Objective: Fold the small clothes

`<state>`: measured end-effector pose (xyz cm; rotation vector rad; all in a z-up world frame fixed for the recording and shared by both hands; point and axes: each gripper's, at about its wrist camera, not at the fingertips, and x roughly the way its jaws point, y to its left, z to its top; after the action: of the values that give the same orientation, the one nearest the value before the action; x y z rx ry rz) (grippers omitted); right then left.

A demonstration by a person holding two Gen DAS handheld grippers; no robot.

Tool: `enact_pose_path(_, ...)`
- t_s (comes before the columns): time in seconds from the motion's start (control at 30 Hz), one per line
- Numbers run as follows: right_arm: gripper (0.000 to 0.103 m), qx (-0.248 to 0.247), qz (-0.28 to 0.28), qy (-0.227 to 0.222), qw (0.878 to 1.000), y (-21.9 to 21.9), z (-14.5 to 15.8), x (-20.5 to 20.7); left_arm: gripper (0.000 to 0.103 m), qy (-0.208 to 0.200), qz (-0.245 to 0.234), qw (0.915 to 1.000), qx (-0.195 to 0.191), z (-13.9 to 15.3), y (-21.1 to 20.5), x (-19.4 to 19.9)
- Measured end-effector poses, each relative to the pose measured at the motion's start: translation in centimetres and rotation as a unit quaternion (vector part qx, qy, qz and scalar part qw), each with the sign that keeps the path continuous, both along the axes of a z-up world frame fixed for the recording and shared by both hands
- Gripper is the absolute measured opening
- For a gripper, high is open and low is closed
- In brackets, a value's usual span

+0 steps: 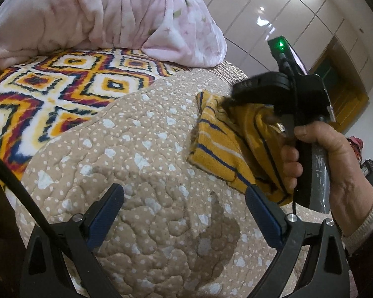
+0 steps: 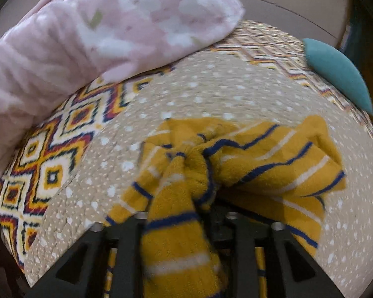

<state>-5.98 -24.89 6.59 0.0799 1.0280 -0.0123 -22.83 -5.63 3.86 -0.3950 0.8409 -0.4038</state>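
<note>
Left hand-held gripper point(image 1: 184, 213) gaped wide over beige quilt point(image 1: 141, 149); right hand-held gripper point(image 2: 186, 219) pinched yellow striped garment point(image 2: 248, 164).

Your right gripper's point(image 2: 179, 213) fingertips are buried under the bunched yellow striped garment point(image 2: 236, 164), so you cannot see where they pinch. That whole view is smeared with motion blur. From the left wrist, your right hand point(image 1: 320, 159) and the gripper body cover the garment's right part.
</note>
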Motion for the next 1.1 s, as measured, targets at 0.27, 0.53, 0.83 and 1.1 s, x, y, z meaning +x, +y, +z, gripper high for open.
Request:
enact_pose_path(0.27,0.077,0.111,0.124,-0.036,0.985,1.6,3.8,-1.6,0.098,0.008,0.001,0.9997,-0.021,0.1,0.5,0.2)
enact_pose_path(0.53,0.077,0.179,0.093,-0.083,0.976,-2.3,7.9,-4.2,0.098,-0.004,-0.031,0.9992,-0.025,2.4,-1.5,2.0)
enact_pose_path(0.83,0.077,0.148,0.012,-0.107,0.983,-10.9,6.5,-8.0,0.056,-0.017,-0.082,0.9965,0.001,3.3,-8.7,12.2)
enact_pose_path(1.1,0.077,0.171,0.008,-0.094,0.981,-13.6,4.6,-9.0,0.008,0.034,-0.057,0.9951,-0.073,1.1,-5.3,10.2)
